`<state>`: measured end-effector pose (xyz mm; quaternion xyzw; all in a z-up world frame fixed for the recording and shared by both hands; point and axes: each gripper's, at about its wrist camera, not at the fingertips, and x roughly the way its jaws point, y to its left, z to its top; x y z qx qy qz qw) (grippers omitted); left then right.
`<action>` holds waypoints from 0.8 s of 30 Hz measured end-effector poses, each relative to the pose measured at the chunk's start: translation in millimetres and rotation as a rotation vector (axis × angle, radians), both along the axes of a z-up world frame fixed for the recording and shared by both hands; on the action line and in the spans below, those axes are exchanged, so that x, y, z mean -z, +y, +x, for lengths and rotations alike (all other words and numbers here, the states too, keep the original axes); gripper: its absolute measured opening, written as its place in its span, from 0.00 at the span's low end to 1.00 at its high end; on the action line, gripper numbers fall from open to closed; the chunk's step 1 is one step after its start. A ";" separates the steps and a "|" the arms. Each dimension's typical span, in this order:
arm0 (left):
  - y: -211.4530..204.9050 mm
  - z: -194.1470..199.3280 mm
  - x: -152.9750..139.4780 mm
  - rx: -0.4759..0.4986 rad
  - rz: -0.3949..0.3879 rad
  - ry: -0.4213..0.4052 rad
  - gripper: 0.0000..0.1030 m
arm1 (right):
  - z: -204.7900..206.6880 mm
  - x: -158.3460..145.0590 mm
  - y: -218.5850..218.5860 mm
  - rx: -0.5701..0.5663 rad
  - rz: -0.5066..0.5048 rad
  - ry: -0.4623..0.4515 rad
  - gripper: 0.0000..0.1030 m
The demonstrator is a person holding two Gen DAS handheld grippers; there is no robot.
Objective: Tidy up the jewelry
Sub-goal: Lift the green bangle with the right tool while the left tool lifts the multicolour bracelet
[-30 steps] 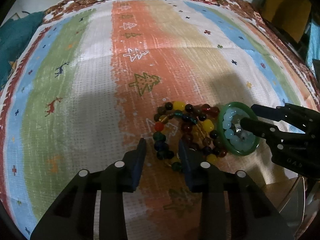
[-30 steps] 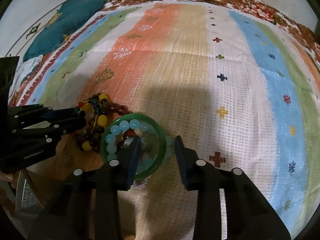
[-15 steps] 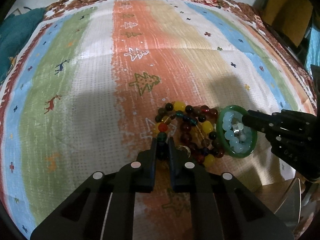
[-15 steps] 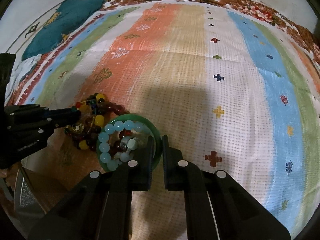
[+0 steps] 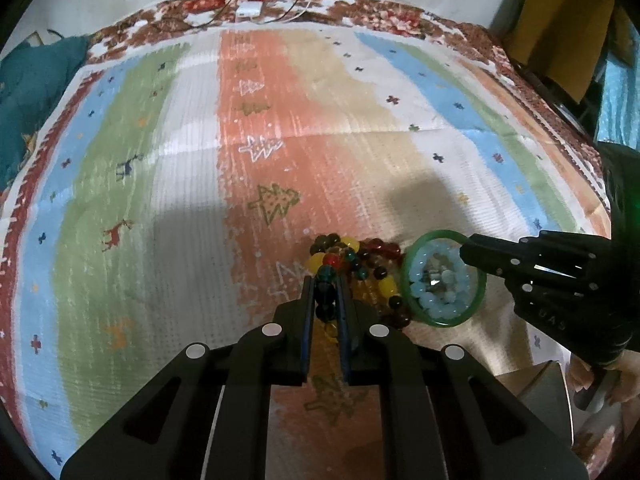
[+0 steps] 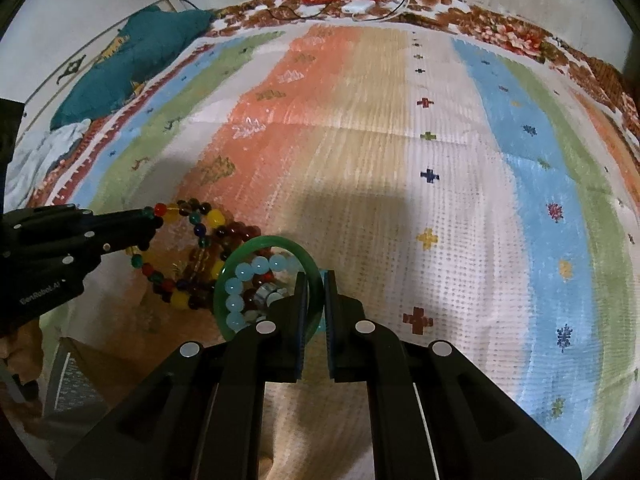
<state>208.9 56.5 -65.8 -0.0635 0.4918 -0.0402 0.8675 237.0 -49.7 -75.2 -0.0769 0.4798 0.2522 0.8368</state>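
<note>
A multicoloured bead strand [image 5: 352, 264] lies bunched on the striped cloth, and my left gripper [image 5: 325, 280] is shut on a run of its dark beads. Beside it, a green bangle [image 5: 408, 276] tilts up off the cloth with a pale blue bead bracelet [image 5: 424, 300] inside its ring. My right gripper [image 6: 316, 280] is shut on the green bangle [image 6: 256, 244] at its right rim. In the right wrist view the left gripper [image 6: 154, 220] holds the bead strand [image 6: 188, 248] lifted, so it hangs in a loop. The blue bracelet [image 6: 236, 284] and small silvery pieces sit inside the bangle.
The striped cloth [image 6: 440, 160] spreads wide beyond the jewelry. A teal cushion [image 6: 132, 64] lies at the far left edge, cables [image 5: 260, 8] at the far border. A grey box [image 5: 536, 392] and a hand [image 5: 600, 376] sit near the right; a dark-framed yellow panel [image 5: 560, 40] stands far right.
Both grippers went from open to shut: the left closed on the bead strand, the right on the bangle's rim. Both pieces have since risen off the cloth, the bangle tilting up.
</note>
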 end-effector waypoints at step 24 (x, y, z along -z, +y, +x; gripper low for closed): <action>-1.6 -10.2 -17.2 0.004 -0.005 -0.038 0.10 | -10.5 -16.2 -7.0 0.011 0.030 -0.035 0.09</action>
